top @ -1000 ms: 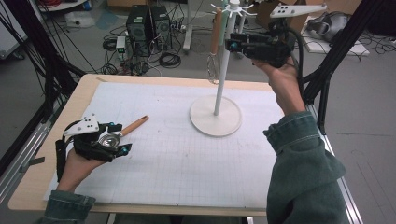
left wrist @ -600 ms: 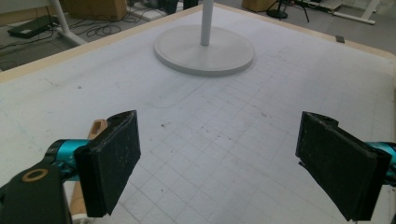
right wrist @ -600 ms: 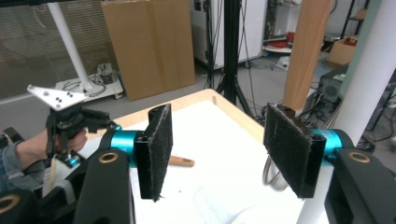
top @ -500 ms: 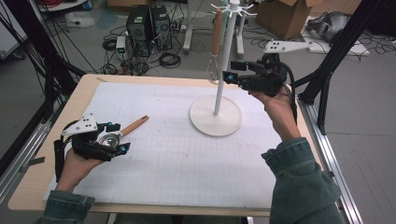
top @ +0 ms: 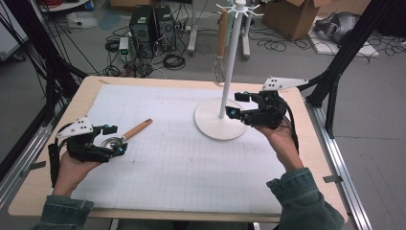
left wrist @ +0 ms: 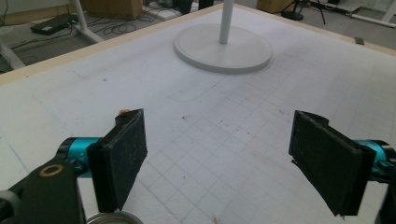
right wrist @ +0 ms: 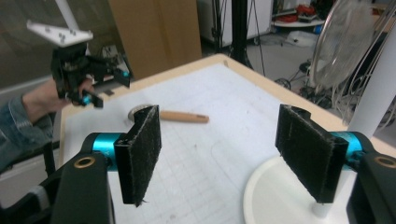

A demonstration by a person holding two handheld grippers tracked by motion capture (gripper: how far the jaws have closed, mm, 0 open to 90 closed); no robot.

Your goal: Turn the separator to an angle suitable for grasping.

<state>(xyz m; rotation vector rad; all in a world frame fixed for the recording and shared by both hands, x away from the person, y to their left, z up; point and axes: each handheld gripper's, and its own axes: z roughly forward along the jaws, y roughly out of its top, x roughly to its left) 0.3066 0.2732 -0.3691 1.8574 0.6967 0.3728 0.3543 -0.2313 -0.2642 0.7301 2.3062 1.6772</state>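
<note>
A small metal strainer (top: 111, 142) with a wooden handle (top: 139, 128) lies at the left of the white mat. My left gripper (top: 116, 139) rests there, its jaws astride the bowl and just closing a little. In the left gripper view the pads (left wrist: 122, 154) stand apart over bare mat, with the bowl's rim (left wrist: 109, 217) at the bottom edge. My right gripper (top: 237, 104) hovers by the white stand's base (top: 215, 125), jaws just opening with nothing between them. A wood-handled whisk (top: 221, 36) hangs from the stand's top.
The stand's pole (top: 231, 62) rises just left of my right gripper. In the right gripper view the pole (right wrist: 378, 102) and the whisk wires (right wrist: 343, 46) are close at the right. Boxes, computers and cables lie on the floor beyond the table's far edge (top: 158, 81).
My right hand has come down from the top of the stand to beside its base, and its jaws have spread. The whisk stays hanging. The left hand has stayed in place.
</note>
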